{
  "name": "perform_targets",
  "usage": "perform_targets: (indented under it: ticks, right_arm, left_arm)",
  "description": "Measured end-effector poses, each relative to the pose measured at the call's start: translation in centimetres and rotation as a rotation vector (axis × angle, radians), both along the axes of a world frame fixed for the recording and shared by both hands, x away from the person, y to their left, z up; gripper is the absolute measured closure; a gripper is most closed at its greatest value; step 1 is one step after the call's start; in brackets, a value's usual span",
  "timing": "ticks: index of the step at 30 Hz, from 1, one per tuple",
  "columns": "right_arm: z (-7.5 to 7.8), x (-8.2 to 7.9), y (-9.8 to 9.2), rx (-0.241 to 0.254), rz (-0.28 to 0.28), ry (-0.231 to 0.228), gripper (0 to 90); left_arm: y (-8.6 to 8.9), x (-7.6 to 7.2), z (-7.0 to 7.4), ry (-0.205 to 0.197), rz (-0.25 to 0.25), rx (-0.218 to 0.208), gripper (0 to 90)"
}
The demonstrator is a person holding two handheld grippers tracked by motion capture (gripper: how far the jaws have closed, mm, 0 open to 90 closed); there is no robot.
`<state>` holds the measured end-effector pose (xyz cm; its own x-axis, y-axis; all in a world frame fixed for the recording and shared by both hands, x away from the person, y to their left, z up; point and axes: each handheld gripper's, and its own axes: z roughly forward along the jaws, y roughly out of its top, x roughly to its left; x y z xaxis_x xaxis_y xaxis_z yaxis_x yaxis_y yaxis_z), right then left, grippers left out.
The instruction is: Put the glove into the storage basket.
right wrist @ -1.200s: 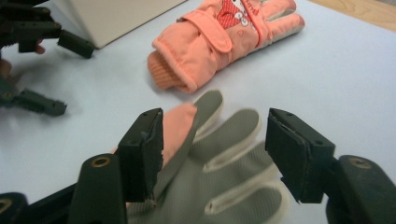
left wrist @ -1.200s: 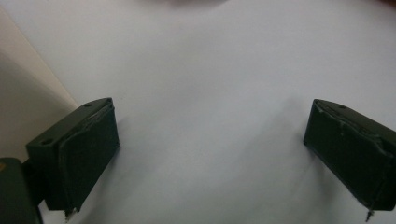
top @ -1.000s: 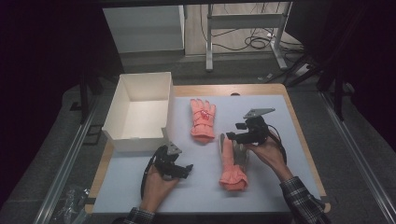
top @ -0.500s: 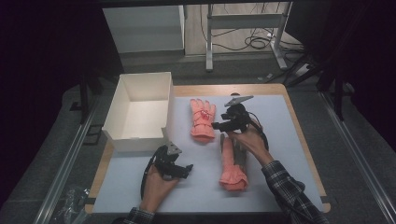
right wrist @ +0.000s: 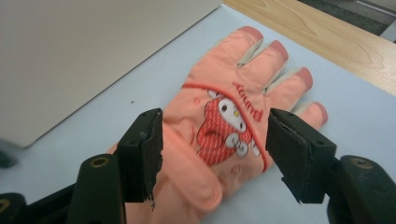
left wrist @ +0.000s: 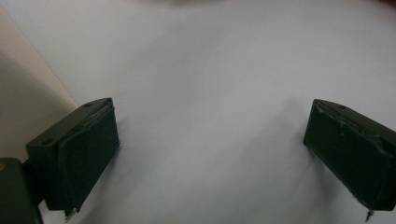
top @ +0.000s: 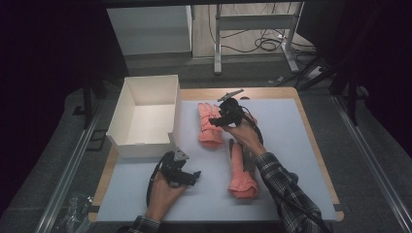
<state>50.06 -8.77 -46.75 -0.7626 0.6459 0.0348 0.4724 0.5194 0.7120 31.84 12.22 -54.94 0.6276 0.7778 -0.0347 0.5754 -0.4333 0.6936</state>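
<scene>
While your left gripper [top: 193, 174] rests apart on the mat, your right gripper [right wrist: 215, 154] straddles the far pink glove [right wrist: 233, 121], jaws closing, unclamped, beside the white box [top: 145, 116].

The high view looks forward and down over the whole table [top: 311, 145]. Each gripper view rides low along its own jaws — the left close above the white mat [left wrist: 210, 70], the right close over one orange glove [right wrist: 224, 126], also seen from above.

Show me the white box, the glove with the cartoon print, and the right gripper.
white box [top: 127, 112], high view, on its left wall.
printed glove [right wrist: 233, 70], right gripper view, on its back below the fingers.
right gripper [right wrist: 215, 154], right gripper view, midway between its open jaws.
</scene>
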Motion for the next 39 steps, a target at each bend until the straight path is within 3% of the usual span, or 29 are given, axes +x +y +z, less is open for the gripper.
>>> perform_targets:
  ticks: [10,13,15,18,22,28,39]
  right_arm:
    - [-2.7,2.6,2.0,-0.092,-0.025,0.065,45.7]
    - [-3.2,3.1,2.0,-0.085,-0.016,0.112,59.4]
    - [-3.2,3.1,2.0,-0.079,-0.012,0.117,69.9]
    - [-3.0,2.7,2.0,-0.092,0.002,0.093,78.9]
    - [-2.6,2.8,1.5,-0.069,-0.010,0.113,84.3]
    - [-1.6,2.3,1.0,-0.053,-0.020,0.097,85.8]
    - [0.8,0.8,0.2,0.030,0.022,0.101,85.7]
  left_arm:
    - [0.0,0.0,0.0,0.000,0.001,-0.002,3.2]
    - [0.0,0.0,0.0,-0.001,0.001,-0.001,3.2]
    - [0.0,0.0,0.0,-0.001,0.001,-0.001,3.2]
    - [0.0,0.0,0.0,-0.001,-0.001,0.000,3.3]
    - [0.0,0.0,0.0,-0.001,0.001,-0.001,3.2]
    - [0.0,0.0,0.0,-0.001,0.002,-0.001,3.2]
    - [0.0,0.0,0.0,-0.001,0.000,0.001,3.2]
